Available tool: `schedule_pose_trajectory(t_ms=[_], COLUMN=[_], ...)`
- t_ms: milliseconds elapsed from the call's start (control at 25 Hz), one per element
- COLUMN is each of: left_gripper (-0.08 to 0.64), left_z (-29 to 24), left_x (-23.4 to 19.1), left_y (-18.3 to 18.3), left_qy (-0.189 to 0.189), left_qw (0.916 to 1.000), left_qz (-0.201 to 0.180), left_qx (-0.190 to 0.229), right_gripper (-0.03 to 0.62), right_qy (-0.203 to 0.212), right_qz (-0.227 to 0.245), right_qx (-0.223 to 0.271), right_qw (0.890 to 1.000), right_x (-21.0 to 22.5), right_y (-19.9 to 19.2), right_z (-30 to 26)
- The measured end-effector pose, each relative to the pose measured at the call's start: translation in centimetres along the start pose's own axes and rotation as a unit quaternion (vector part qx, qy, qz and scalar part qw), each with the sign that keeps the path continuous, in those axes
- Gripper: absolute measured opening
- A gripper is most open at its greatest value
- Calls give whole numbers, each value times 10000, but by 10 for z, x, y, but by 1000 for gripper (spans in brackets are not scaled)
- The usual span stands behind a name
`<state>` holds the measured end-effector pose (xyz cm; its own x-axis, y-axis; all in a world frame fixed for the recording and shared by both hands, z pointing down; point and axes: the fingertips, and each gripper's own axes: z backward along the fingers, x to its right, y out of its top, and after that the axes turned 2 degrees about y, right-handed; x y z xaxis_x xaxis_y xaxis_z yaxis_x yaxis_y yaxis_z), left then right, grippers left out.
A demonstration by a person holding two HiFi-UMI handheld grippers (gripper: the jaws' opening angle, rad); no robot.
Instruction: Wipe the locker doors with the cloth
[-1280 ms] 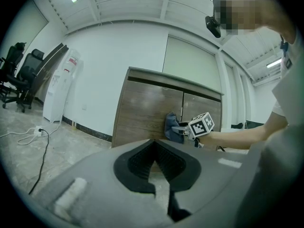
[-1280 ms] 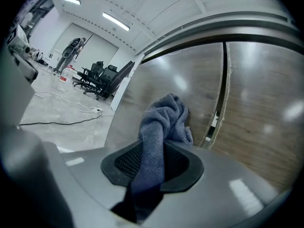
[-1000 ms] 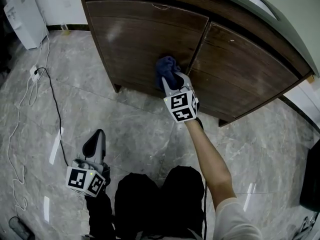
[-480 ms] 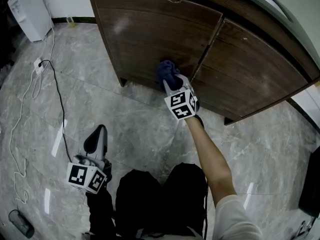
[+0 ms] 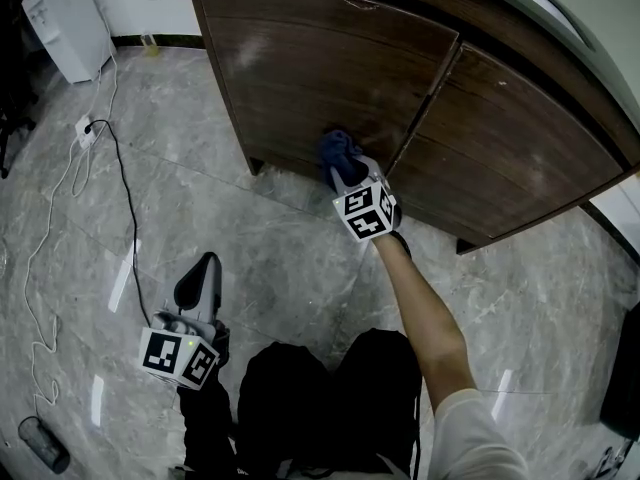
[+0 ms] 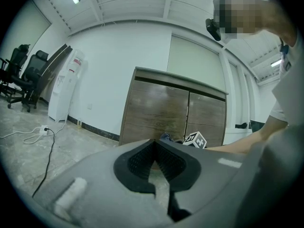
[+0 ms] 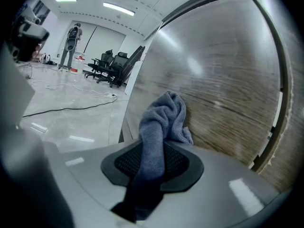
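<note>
A blue cloth [image 5: 338, 151] is bunched against the lower part of the left locker door [image 5: 310, 68], close to the seam with the right door [image 5: 510, 158]. My right gripper [image 5: 346, 174] is shut on it. In the right gripper view the cloth [image 7: 164, 115] runs up between the pads and presses on the brown wood door [image 7: 223, 80]. My left gripper [image 5: 200, 270] hangs low over the floor, left of my legs, with its jaws shut and nothing in them. The left gripper [image 6: 154, 145] points towards the locker [image 6: 156, 113], and the right gripper's marker cube [image 6: 195, 139] shows beyond it.
A white appliance [image 5: 65, 18] stands by the wall at top left. A black cord and a power strip [image 5: 85, 128] lie on the marble floor left of the locker. Office chairs [image 7: 114, 63] and a standing person [image 7: 73, 37] are far off.
My right gripper has slid the cloth down the left door towards its bottom edge. The left gripper has stayed in place.
</note>
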<state>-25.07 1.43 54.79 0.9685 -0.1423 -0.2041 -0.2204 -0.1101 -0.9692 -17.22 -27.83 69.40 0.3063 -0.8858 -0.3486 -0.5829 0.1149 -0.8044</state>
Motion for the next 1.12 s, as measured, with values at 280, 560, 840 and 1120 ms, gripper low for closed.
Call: schedule_pose_trajectory(t_ms=[280,560,840,1120], left_gripper=[0,0,0,0], left_z=[2,0,2,5], left_x=[-2,-3,-4,-3], left_y=[-1,1,5,12], left_qy=[-9,-4,21,21], left_qw=[10000,10000,9999,9998], left_qz=[38,76,96,83], left_qx=[16,50,98,154], right_gripper=[110,110,110,110], right_qy=[39,-79,-274,-377], right_qz=[-36,94,271,269], right_qx=[78,402,853,1231], right_qw=[10000,9991,9956,9913], right_x=[2,16,36,55], right_y=[13,52,124,189], right_z=[3,16,38,65])
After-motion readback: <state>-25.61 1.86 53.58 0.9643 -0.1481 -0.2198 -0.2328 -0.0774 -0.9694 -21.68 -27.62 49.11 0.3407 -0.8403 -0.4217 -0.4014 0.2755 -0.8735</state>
